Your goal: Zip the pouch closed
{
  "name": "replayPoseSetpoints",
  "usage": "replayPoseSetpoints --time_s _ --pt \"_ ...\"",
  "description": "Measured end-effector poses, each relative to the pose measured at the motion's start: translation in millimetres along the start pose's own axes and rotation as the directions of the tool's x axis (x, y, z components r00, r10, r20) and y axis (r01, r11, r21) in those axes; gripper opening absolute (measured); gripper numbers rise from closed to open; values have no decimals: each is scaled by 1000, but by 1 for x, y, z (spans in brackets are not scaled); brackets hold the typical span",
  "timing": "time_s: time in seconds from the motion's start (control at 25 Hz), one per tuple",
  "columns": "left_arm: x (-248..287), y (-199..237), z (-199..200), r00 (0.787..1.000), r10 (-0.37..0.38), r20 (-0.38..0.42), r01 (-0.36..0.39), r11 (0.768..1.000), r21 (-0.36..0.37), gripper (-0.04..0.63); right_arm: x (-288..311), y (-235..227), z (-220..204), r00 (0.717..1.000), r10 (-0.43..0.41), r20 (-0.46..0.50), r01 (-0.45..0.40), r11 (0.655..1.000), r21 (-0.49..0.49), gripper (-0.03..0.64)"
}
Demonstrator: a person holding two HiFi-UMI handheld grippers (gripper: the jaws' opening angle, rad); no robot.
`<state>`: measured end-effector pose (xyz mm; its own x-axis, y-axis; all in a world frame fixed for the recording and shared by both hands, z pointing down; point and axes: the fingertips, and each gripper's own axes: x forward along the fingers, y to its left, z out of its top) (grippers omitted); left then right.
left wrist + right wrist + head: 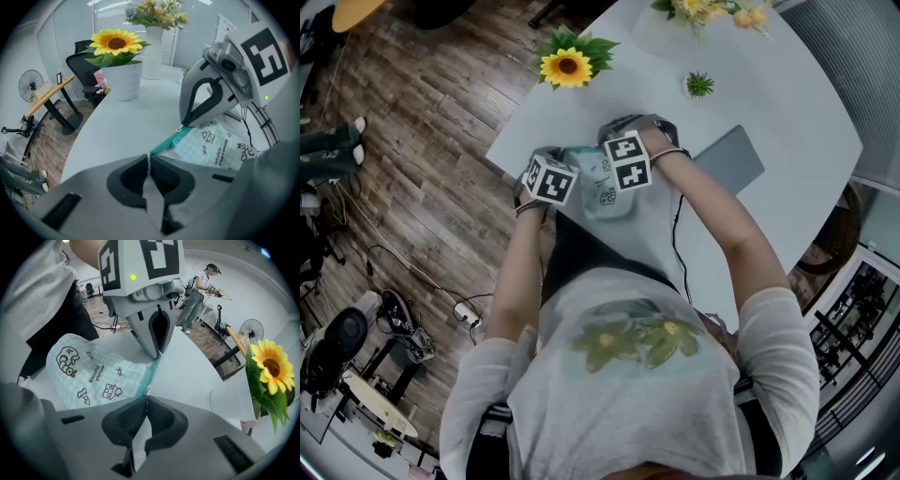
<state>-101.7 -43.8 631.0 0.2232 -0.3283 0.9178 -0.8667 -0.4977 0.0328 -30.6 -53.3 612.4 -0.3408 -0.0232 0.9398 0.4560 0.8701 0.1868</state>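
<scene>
A pale green checked pouch [605, 192] with cartoon prints lies on the white table [787, 103] between my two grippers. Its teal zipper edge [168, 142] runs from one gripper to the other. My left gripper [149, 157] is shut on one end of that edge; its tips also show in the right gripper view [158, 352]. At the other end, my right gripper [145, 399] is shut on the zipper, with a small white pull at its tips. It appears in the left gripper view [183, 127]. In the head view both marker cubes hide the jaws.
A sunflower in a white pot [567, 66] stands near the table's left edge, with a small green plant [699, 84] and a flower vase [703, 11] farther back. A grey flat device [731, 159] lies right of the grippers. A person [197, 291] stands in the background.
</scene>
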Motion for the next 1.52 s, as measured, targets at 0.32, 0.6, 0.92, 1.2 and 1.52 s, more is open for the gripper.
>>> replayPoseSetpoints --time_s 0.32,0.6,0.92,1.2,1.52 --pt "-1 -1 -1 1000 9 8 -9 1000 -12 23 -1 2 -7 1000 -6 2 6 999 44 17" --pt "0 0 -1 1000 -6 -14 5 1000 -18 23 -3 2 -6 1000 -18 20 16 997 73 17" --pt "2 0 -1 1000 -12 -23 11 1000 -20 23 -7 6 -15 1000 -19 0 19 999 50 17" --pt "2 -1 -1 1000 -12 -19 12 1000 -18 23 -8 7 -15 1000 -22 -2 22 999 46 17" --pt "1 -1 -1 1000 -13 -16 13 1000 -21 23 -13 12 -19 1000 -17 -13 17 999 31 17"
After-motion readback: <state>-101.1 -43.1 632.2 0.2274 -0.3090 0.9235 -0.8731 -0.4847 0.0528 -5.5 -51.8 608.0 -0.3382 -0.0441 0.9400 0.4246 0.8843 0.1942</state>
